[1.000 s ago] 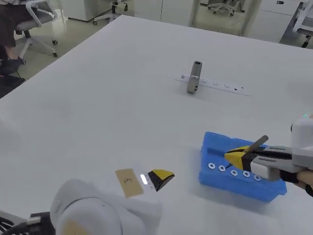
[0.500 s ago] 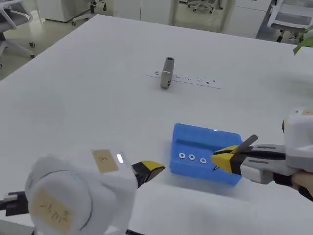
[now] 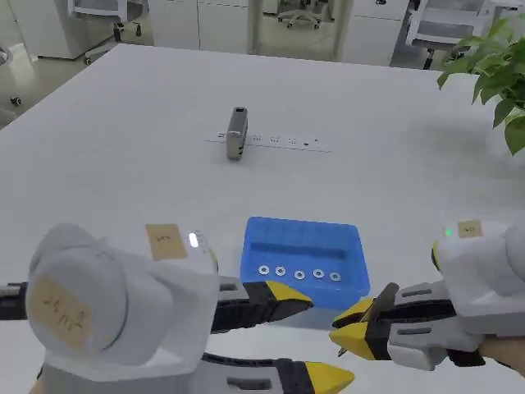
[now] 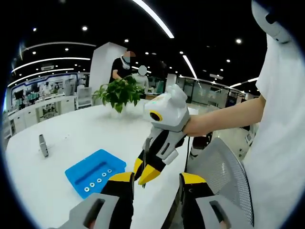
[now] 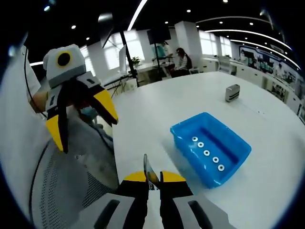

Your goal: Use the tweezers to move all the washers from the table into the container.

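A big white table [image 3: 115,139]. Near its front edge, a blue container [image 3: 303,240]. Well behind the blue container, a long white power strip [image 3: 283,141], lying flat. Behind the container and a bit left, a small grey block [image 3: 237,131], touching the strip.

A broad white table [image 3: 123,123] stands in an open-plan office. Beyond its far edge are white cabinets [image 3: 221,20] and wheeled office chairs [image 3: 297,15] on a pale floor [image 3: 33,49]. A leafy green plant [image 3: 492,66] hangs over the far right corner. The dark ceiling carries long light strips [image 4: 152,16] and round spotlights, and a white column [image 4: 102,62] rises behind.
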